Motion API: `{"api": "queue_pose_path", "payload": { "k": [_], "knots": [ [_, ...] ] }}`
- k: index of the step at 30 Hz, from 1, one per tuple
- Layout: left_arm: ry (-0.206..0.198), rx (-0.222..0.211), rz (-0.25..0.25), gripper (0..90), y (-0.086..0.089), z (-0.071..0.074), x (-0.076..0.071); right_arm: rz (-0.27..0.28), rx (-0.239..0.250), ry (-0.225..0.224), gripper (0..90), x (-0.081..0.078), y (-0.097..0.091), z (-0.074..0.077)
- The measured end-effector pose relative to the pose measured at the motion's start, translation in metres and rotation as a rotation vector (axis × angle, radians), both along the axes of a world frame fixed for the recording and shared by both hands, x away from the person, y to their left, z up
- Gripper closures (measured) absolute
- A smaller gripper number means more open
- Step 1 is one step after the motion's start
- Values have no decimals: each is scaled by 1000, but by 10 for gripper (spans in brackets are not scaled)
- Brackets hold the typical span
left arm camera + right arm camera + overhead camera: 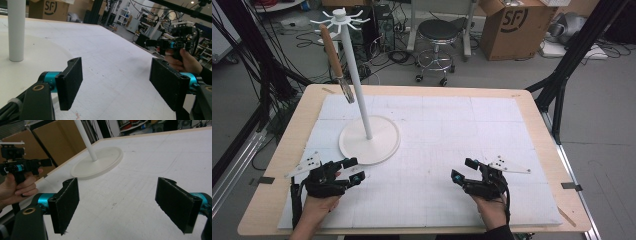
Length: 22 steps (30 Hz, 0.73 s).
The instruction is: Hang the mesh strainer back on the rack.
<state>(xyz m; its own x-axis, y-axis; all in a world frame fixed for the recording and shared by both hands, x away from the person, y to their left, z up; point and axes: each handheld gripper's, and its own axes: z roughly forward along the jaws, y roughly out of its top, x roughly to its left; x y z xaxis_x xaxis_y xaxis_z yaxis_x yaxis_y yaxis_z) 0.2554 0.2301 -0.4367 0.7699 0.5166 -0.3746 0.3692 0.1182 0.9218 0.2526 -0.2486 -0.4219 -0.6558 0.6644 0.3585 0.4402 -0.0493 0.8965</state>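
On the rack [362, 90], knife [336, 62] hangs steeply, blade down

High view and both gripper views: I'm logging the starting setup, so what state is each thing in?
Left gripper: open, empty, low over the white mat.
Right gripper: open, empty, low over the mat.
Rack: upright, round base flat on the mat.
Knife: hanging from the rack's top hooks, wooden handle up, blade down, clear of the mat.
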Motion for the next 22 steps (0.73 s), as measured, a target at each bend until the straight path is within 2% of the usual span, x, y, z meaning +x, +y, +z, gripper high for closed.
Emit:
{"api": "queue_pose_path", "payload": {
  "k": [4,9,22],
  "knots": [
    [-6,13,3,273,-1,0,0,3,-6,3,184,0,0,-1],
    [-5,-3,6,274,0,0,0,0,0,6,184,0,0,0],
    [-3,0,9,272,0,0,0,-4,1,4,182,0,0,0]
  ]
}}
